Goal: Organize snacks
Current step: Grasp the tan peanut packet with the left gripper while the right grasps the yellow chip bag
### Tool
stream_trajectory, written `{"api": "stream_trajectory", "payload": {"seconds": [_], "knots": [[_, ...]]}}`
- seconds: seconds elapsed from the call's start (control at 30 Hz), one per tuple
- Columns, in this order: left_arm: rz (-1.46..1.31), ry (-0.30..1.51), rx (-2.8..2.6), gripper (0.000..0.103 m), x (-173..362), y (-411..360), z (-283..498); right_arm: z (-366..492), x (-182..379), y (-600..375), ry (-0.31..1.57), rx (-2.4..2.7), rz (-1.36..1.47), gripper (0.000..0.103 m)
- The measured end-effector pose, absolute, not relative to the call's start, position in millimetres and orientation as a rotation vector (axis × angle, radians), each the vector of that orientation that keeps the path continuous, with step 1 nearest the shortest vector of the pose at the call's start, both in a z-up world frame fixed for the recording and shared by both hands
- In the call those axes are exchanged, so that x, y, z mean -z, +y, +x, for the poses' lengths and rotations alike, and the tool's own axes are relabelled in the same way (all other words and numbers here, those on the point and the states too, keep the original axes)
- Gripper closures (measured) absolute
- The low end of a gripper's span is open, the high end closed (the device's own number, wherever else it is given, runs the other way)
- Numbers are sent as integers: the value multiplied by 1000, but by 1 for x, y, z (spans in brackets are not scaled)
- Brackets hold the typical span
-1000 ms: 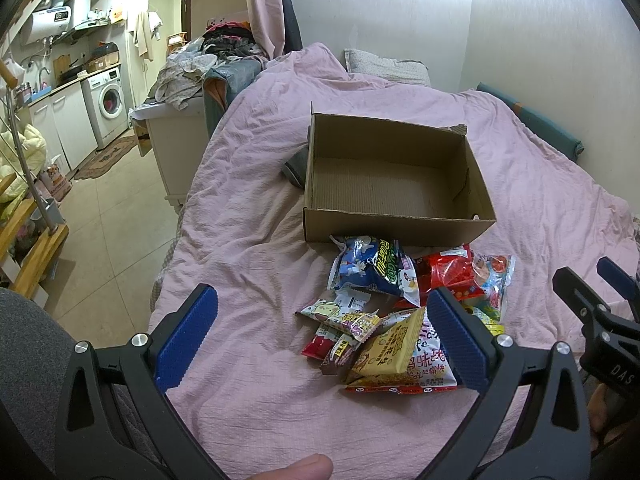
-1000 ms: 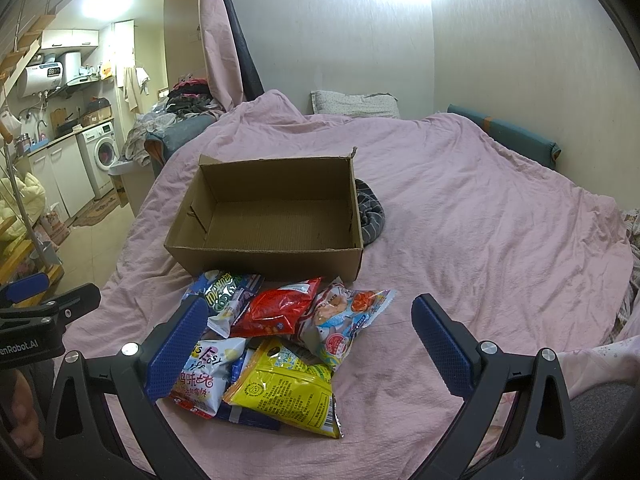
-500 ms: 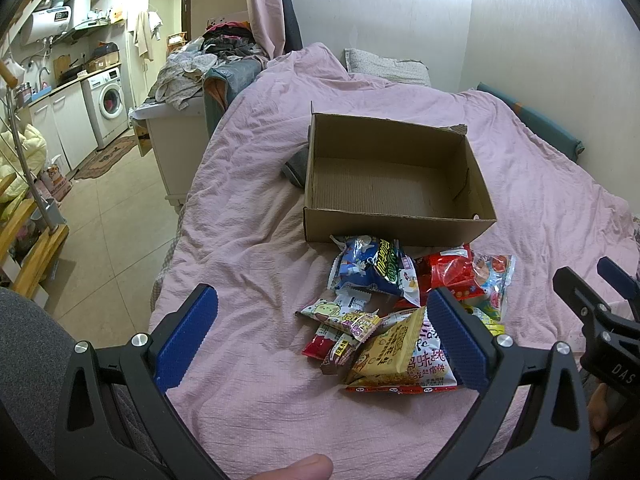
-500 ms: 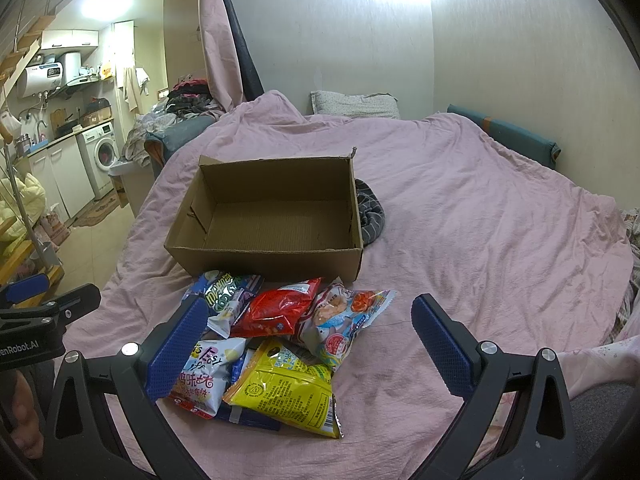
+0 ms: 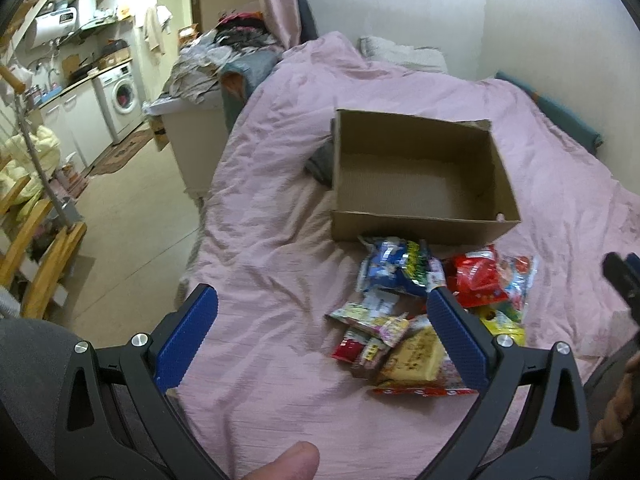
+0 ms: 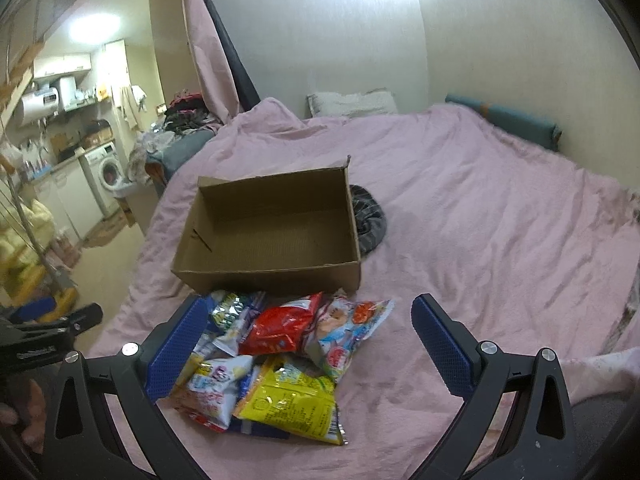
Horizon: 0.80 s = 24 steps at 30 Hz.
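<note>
Left wrist view
Left gripper (image 5: 322, 330): black frame, two blue ribbed pads, jaws spread wide, holding nothing, above the pink bedspread (image 5: 260, 264).
Pile of snack packets (image 5: 428, 312): on the bedspread, partly behind the right-hand jaw and reaching beyond it to the right.
Count: at least seven packets show; the overlap hides an exact number.
Blue and green foil bag (image 5: 396, 270): top of the pile, ahead of the right-hand jaw.
Red foil bag (image 5: 478, 280): just right of that jaw's tip.
Writing: print on the packets is blurred, unreadable.
Open brown cardboard box (image 5: 420, 178): one, well ahead of the jaws, nothing inside, long axis running left to right, near wall just behind the pile.
Thumb tip (image 5: 284, 462): bottom edge, below the gap between the jaws.
Right gripper: black part at the far right edge (image 5: 622, 276).

Right wrist view
Right gripper (image 6: 308, 350): same build, jaws spread wide, holding nothing.
Pile (image 6: 276, 356): between the jaws, crowding the left-hand jaw, whose pad covers its left edge.
Yellow packet (image 6: 294, 396): nearest the camera, barcode at its lower right corner, long axis slanting down to the right.
Red bag (image 6: 284, 324): middle of the pile, lying across.
Pale blue cartoon packet (image 6: 348, 332): right side, toward the right-hand jaw but apart from it.
Writing: packet print too small to read; the black left gripper (image 6: 44, 328) at the left edge carries a white label I cannot make out.
Box (image 6: 272, 232): ahead of the jaws, open side up, a dark striped cloth (image 6: 370, 220) against its right wall.
</note>
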State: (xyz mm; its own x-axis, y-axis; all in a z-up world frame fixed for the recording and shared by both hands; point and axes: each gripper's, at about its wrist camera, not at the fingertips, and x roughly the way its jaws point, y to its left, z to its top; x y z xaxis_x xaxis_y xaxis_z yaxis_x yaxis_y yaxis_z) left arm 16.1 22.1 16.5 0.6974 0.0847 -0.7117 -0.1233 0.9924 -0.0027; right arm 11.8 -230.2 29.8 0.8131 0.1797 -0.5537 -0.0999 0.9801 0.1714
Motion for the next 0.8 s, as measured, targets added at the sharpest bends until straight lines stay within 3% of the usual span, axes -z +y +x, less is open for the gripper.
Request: {"api": "stream_trajectory", "payload": {"seconds": [0.3, 0.4, 0.5, 0.57, 0.63, 0.8], "knots": [[-136, 1094, 67, 1, 5, 14, 58, 50, -13, -250, 749, -155, 182, 0], [-117, 1175, 160, 11, 16, -6, 61, 53, 3, -257, 800, -143, 239, 0], [-69, 1238, 206, 27, 30, -29, 64, 56, 11, -263, 835, -133, 274, 0], [-35, 1259, 207, 54, 40, -37, 65, 54, 9, -268, 831, -117, 272, 0], [-15, 1288, 208, 69, 52, -41, 67, 53, 10, -272, 830, -102, 286, 0], [-3, 1333, 205, 82, 70, -44, 80, 53, 15, -282, 855, -97, 322, 0]]}}
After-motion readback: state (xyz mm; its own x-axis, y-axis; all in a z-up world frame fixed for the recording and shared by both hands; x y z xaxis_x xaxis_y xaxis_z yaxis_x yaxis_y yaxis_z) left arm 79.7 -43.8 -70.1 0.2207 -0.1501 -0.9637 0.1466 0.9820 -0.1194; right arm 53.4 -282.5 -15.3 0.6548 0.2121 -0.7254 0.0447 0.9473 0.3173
